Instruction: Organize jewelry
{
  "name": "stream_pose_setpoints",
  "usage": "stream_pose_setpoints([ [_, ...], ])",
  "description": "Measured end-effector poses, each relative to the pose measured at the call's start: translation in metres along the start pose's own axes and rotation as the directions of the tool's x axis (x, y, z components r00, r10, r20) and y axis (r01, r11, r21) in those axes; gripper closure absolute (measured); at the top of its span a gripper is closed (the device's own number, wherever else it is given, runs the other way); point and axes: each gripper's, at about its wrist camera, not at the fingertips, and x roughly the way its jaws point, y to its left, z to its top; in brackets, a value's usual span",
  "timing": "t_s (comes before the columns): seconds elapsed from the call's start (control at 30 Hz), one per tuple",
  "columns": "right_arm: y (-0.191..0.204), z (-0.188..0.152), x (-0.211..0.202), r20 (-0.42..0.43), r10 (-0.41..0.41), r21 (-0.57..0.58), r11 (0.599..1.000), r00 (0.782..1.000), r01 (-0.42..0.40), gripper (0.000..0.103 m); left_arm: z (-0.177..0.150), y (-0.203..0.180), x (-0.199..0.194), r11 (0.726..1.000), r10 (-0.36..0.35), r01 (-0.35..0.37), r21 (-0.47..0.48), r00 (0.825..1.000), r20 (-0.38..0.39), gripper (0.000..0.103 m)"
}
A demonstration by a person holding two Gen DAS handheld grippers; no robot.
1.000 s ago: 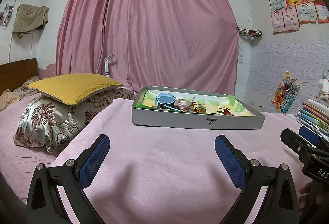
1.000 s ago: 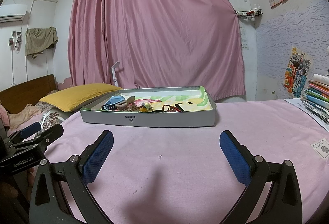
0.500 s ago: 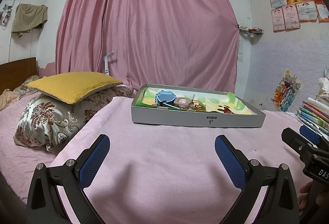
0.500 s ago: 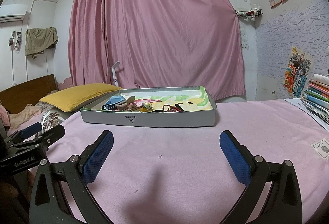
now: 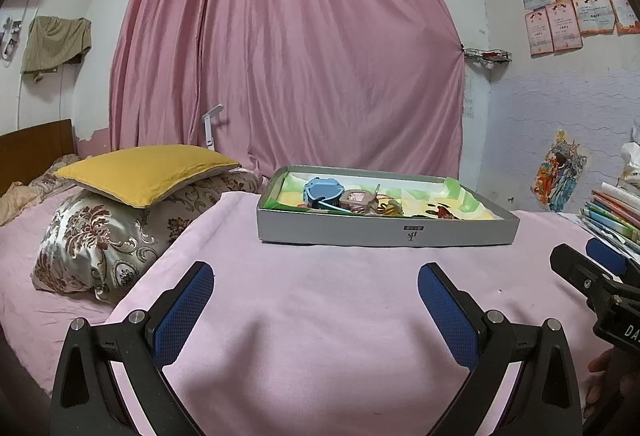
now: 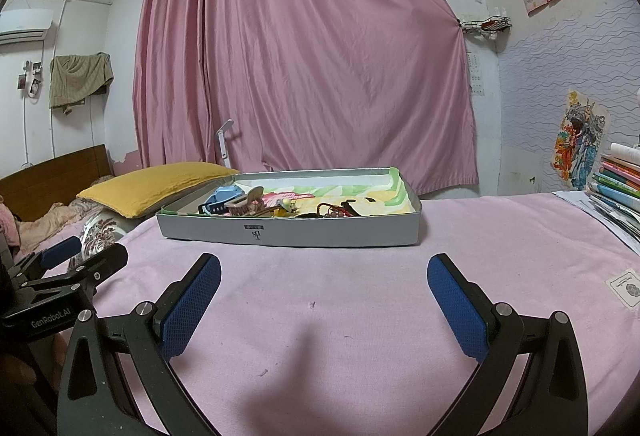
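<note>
- Now, left to right: two pillows in the left view, a yellow pillow (image 5: 148,172) stacked on a floral pillow (image 5: 100,240); the right view shows mainly the yellow one.
- One tray (image 5: 384,234) sits mid-cloth (image 5: 320,296), well ahead of both grippers, jewelry (image 6: 334,210) heaped inside with a blue case (image 5: 322,192).
- Left gripper (image 5: 316,294): fingers spread wide, holding nothing.
- Right gripper (image 6: 324,286): likewise spread, nothing between.
- Only the right view catches the white tag (image 6: 624,288) on the cloth; one book stack (image 6: 620,184) far right.

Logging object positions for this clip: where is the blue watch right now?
The blue watch lies inside the grey tray at its left end, beside a small brush, on the pink-covered bed; both views show it ahead of the open grippers.
</note>
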Motion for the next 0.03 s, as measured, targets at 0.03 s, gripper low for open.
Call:
stream_pose_setpoints([
  [0.03,0.0013,-0.0002,0.0010,0.000,0.000,0.000,1.000,1.000,0.000,0.002,0.0000,-0.0001,-0.0003,1.000,0.000,0.000,-0.001,1.000,-0.001,0.001],
])
